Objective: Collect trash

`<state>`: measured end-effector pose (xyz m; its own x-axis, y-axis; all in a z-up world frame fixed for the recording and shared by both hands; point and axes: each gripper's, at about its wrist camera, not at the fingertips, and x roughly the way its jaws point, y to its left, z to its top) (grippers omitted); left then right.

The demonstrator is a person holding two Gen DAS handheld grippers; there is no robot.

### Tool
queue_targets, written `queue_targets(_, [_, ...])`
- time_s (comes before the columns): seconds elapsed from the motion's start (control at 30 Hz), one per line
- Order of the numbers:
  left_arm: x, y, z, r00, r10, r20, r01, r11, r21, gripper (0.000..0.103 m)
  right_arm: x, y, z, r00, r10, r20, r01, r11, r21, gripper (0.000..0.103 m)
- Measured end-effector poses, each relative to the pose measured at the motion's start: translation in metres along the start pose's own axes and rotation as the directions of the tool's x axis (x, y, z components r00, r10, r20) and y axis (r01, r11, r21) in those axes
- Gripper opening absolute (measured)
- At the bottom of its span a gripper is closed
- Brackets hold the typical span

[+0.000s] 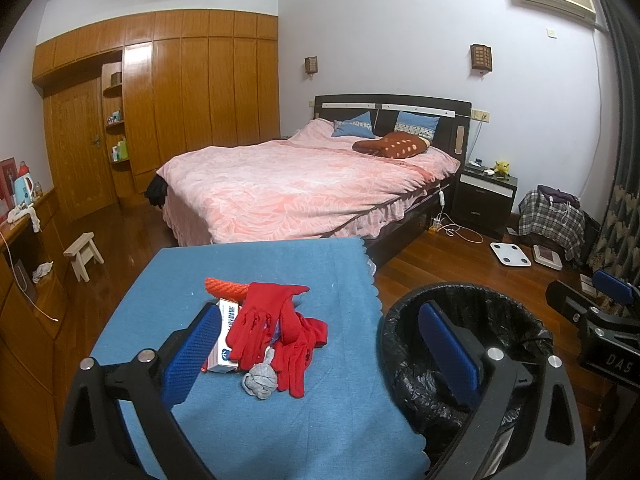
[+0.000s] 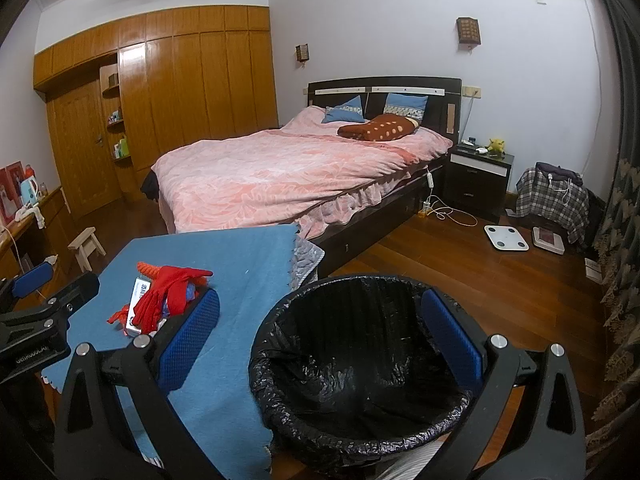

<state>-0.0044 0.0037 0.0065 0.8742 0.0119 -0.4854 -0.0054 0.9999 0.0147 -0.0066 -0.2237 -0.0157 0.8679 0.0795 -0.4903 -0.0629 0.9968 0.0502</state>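
Observation:
A pile of items lies on the blue cloth table [image 1: 248, 272]: red gloves [image 1: 276, 320], a white box [image 1: 224, 344], an orange knitted piece [image 1: 224, 286] and a grey wad [image 1: 260, 380]. A bin with a black liner [image 1: 516, 320] stands to the table's right. My left gripper [image 1: 320, 356] is open and empty, above the table's near edge, just short of the pile. My right gripper [image 2: 320, 336] is open and empty, hovering over the bin [image 2: 360, 356]. The gloves [image 2: 168, 292] and table [image 2: 240, 256] also show in the right wrist view.
A bed with a pink cover [image 1: 304, 184] stands behind the table. A small wooden stool [image 1: 84, 254] and a wooden desk [image 1: 24, 264] are at the left. A white scale [image 1: 510, 254], cables and a plaid bag [image 1: 552, 220] lie on the floor at the right.

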Motion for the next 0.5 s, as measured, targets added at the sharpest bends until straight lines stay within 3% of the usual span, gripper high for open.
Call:
queue_targets(0.3, [0.0,0.0,-0.001,1.0,0.001,-0.002,-0.001,1.0,-0.003,0.097,0.0,0.003,-0.002,1.0,0.002,-0.004,-0.002,1.0,-0.002,0.098])
queue_targets(0.5, [0.016,0.01,-0.019,1.0,-0.007,-0.016,0.006,0.999,-0.034,0.097,0.017,0.012,-0.006,1.0,0.019,-0.015,-0.019,1.0,-0.007,0.098])
